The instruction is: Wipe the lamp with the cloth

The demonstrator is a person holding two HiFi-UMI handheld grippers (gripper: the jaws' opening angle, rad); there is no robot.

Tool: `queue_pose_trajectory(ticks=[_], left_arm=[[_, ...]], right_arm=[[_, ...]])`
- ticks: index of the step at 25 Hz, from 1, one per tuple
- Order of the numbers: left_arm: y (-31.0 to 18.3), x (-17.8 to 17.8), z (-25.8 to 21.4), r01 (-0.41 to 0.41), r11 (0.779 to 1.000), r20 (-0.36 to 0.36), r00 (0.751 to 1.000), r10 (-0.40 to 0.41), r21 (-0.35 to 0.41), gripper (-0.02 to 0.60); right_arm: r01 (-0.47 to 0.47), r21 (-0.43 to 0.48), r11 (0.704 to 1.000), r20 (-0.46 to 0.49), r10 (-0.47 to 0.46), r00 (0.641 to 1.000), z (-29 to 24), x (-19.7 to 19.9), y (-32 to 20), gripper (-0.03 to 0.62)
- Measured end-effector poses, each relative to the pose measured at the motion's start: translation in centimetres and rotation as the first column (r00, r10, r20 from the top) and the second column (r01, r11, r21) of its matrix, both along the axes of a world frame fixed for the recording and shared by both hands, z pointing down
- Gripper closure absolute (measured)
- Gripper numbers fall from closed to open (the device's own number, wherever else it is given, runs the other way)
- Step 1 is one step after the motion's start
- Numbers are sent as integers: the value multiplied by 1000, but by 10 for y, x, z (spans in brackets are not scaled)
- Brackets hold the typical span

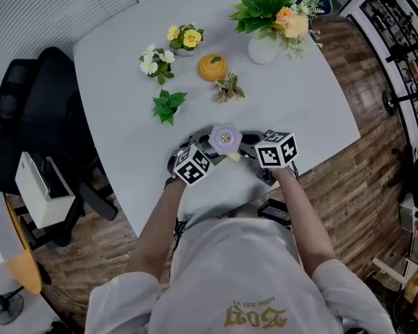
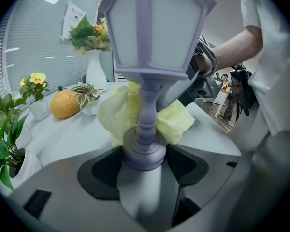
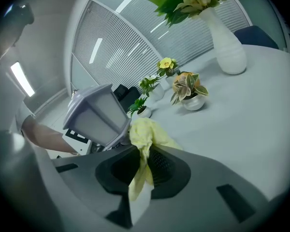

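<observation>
A lilac lantern-shaped lamp (image 1: 225, 139) stands near the table's front edge, between my two grippers. My left gripper (image 2: 144, 153) is shut on the lamp's round base (image 2: 143, 146); its shade (image 2: 154, 28) rises close above. My right gripper (image 3: 144, 170) is shut on a yellow cloth (image 3: 144, 132), bunched just under the lamp's shade (image 3: 97, 115). In the left gripper view the yellow cloth (image 2: 116, 112) lies against the far side of the lamp's stem. In the head view only a corner of the cloth (image 1: 234, 156) shows, between the left gripper (image 1: 193, 164) and the right gripper (image 1: 277, 149).
On the grey table (image 1: 299, 96) stand a white vase of flowers (image 1: 265, 47), an orange (image 1: 212, 67), and several small potted plants (image 1: 168, 106). A black chair (image 1: 35, 96) is at the left. The table's edge runs just under my grippers.
</observation>
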State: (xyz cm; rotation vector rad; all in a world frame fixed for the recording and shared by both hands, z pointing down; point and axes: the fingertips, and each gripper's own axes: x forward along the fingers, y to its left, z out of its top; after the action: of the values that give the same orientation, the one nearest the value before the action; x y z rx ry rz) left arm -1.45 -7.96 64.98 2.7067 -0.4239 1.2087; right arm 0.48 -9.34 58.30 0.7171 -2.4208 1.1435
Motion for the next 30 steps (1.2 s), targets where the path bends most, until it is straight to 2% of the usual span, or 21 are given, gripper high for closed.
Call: queue_pose_trajectory(ticks=[11,16,30], left_arm=[[0,1,-1,-3,1000,-3,1000,3,0,281],[0,1,0,-3,1000,-3,1000,3,1,281],[-1,0,0,-1,1000,-3,1000,1,1,281]], right_arm=[[83,-26,996,-60,-85,995,14,-1,-4,536],[109,-26,994,-125,-111,986,25,-1,-11,537],[83,-67,994,-102,-90,991,33,-5,-25,537]])
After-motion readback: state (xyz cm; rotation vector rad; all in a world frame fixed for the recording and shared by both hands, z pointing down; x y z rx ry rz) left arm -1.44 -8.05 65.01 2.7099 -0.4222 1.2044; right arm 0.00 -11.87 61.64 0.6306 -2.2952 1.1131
